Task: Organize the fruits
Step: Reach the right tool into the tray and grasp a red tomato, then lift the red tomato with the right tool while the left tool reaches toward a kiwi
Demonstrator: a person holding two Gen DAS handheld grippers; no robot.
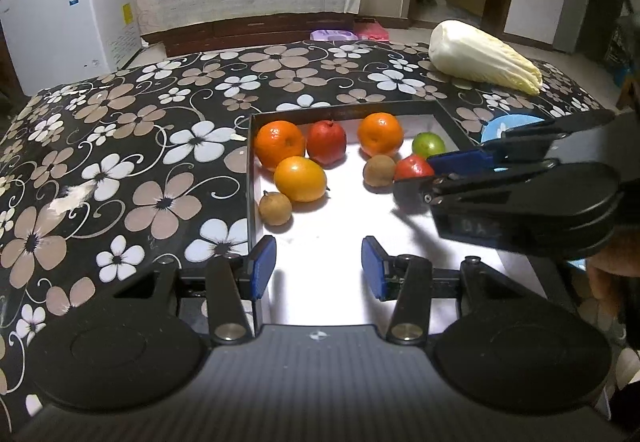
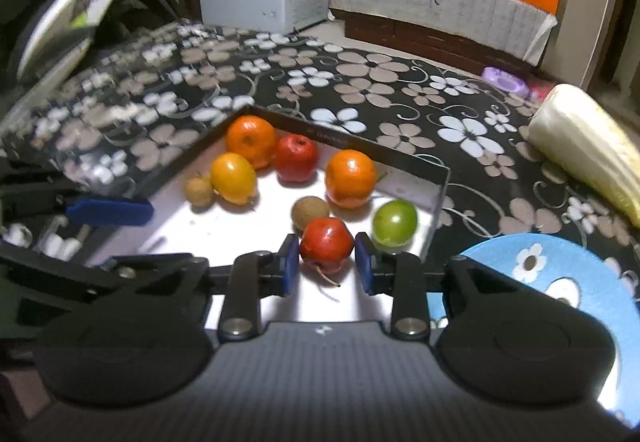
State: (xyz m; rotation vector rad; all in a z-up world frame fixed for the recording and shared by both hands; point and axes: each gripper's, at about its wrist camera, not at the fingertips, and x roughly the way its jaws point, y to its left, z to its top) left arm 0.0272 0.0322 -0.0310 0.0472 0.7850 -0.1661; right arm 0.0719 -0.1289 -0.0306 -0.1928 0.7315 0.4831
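A shallow black-walled tray (image 1: 251,170) (image 2: 436,198) with a white floor holds several fruits: two oranges (image 1: 379,133), a yellow-orange mango (image 1: 300,178), a red pomegranate (image 1: 326,141), a green lime (image 2: 395,222), a kiwi (image 2: 310,212) and a small brown fruit (image 1: 275,208). My right gripper (image 2: 327,265) has its pads on both sides of a small red apple (image 2: 326,244) (image 1: 414,168) at the tray's right side. My left gripper (image 1: 318,268) is open and empty over the tray's near part.
A napa cabbage (image 1: 480,56) lies on the floral tablecloth (image 1: 120,162) at the far right. A blue plate (image 2: 560,274) sits right of the tray. A white freezer (image 1: 60,26) stands beyond the table's left corner.
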